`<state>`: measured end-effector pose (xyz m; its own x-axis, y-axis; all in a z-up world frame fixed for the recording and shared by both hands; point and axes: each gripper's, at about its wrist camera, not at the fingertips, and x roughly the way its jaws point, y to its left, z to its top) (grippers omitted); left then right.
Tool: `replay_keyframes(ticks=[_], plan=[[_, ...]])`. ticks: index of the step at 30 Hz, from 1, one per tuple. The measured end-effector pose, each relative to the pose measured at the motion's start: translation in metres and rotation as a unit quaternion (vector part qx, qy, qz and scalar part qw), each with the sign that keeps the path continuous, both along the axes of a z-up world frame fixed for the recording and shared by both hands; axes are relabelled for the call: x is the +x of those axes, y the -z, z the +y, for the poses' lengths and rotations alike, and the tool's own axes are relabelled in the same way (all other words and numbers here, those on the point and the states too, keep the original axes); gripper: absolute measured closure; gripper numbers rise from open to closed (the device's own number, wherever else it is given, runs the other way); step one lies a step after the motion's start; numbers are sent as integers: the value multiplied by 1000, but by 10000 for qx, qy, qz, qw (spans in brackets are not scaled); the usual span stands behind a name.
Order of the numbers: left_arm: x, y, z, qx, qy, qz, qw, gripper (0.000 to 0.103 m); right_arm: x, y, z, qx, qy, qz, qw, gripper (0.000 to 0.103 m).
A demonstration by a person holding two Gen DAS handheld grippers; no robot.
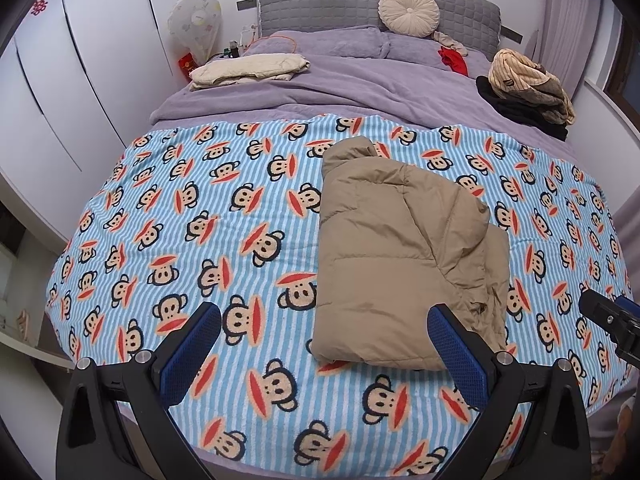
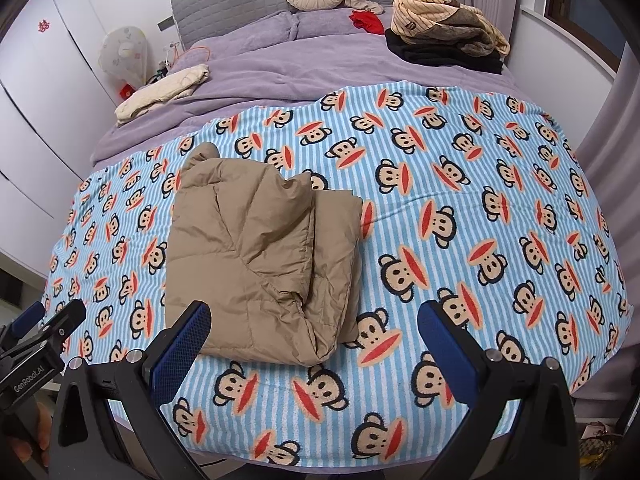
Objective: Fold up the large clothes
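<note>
While the left gripper (image 1: 324, 340) and right gripper (image 2: 314, 338) are held wide open and empty, the folded tan puffer jacket (image 1: 400, 248) is laid lengthwise toward the headboard (image 1: 360, 0). Its sleeves are tucked out of sight.

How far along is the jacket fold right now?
Done: the tan puffer jacket lies folded into a compact bundle on the monkey-print blanket. In hand: nothing; the left claw and right claw are open, apart from it. Left: maybe the unfolded clothes pile.
</note>
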<state>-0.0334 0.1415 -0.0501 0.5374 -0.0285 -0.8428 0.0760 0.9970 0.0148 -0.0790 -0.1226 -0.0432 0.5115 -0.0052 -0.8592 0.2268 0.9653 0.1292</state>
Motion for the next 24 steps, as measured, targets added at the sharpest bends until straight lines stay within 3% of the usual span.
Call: replay_keyframes(ticks=[24], plan=[[-1, 3, 1, -14, 3, 74, 10000, 0, -2, 0, 0, 15, 10, 6, 10000, 0]])
